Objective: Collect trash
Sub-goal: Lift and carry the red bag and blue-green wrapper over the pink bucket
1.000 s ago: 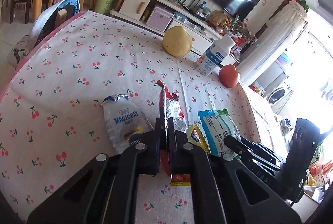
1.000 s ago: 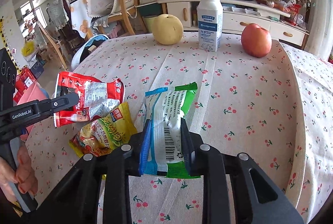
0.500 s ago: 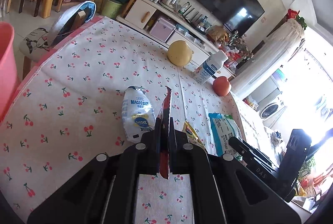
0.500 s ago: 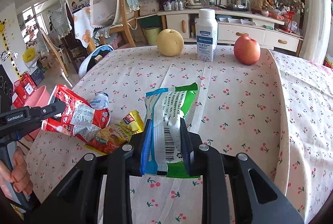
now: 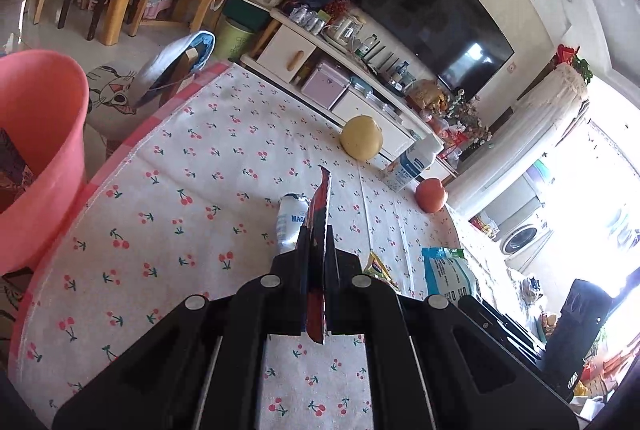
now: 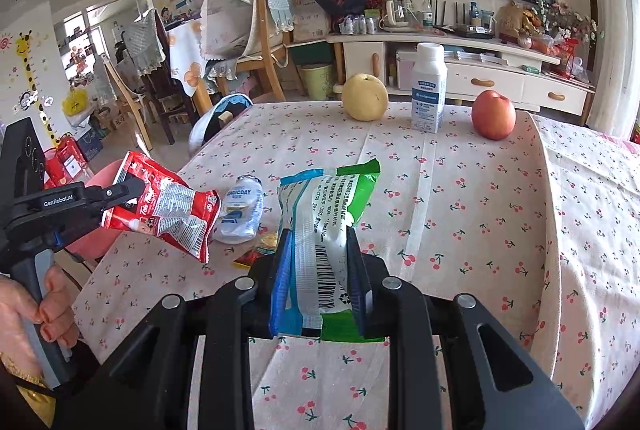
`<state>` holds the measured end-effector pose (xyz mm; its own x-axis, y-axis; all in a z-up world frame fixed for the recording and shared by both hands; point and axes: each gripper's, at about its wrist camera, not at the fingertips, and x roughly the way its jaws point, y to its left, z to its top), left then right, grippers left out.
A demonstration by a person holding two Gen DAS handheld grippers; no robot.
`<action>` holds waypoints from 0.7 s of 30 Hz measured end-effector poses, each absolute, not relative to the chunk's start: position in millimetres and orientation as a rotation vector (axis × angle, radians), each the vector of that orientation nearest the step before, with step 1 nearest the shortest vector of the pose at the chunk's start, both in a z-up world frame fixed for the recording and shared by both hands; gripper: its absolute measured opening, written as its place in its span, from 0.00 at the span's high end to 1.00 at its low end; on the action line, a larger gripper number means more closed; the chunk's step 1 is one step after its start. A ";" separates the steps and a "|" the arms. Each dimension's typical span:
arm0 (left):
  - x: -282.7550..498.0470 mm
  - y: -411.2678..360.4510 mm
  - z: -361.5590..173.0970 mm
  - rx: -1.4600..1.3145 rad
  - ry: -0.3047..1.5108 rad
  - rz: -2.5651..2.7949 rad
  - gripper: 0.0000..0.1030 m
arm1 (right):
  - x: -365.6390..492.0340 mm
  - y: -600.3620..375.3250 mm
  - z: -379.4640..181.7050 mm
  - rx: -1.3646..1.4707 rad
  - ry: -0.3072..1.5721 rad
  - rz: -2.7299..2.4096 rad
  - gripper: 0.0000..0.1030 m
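My left gripper (image 5: 318, 242) is shut on a red snack wrapper (image 5: 320, 226), seen edge-on, held above the table's left part; it shows flat in the right wrist view (image 6: 168, 206), with the left gripper (image 6: 136, 186) at the table's left edge. My right gripper (image 6: 316, 242) is shut on a blue, white and green packet (image 6: 324, 218), also seen in the left wrist view (image 5: 450, 274). A white MAGICDAY pouch (image 6: 240, 210) and a yellow wrapper (image 6: 260, 250) lie on the cherry tablecloth (image 6: 460, 210). A pink bin (image 5: 36, 150) stands left of the table.
A yellow pear (image 6: 364, 96), a white milk bottle (image 6: 428, 88) and a red apple (image 6: 493, 114) stand along the table's far edge. Chairs (image 6: 256, 42) and a TV cabinet (image 6: 480, 70) are behind the table. A person's hand (image 6: 44, 306) holds the left gripper's handle.
My left gripper has lifted the red wrapper and carried it left toward the table's edge; the pink bin has come into view. My right gripper has raised the packet slightly.
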<state>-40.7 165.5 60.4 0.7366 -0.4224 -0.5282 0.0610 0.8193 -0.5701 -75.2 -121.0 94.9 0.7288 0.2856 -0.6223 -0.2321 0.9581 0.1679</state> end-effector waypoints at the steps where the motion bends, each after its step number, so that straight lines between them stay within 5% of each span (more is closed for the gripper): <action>1: -40.3 169.0 61.4 -0.559 0.692 -0.275 0.93 | -75.2 -117.9 95.6 0.076 0.696 0.290 0.74; 21: -54.6 245.3 86.2 -0.605 0.536 -0.131 0.93 | -65.1 14.1 101.9 -0.019 0.709 0.521 0.74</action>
<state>-54.6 245.3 86.2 0.8562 -0.2697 -0.4407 -0.0367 0.8190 -0.5726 -65.1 14.1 101.9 0.6370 0.4504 -0.6256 -0.4627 0.8725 0.1570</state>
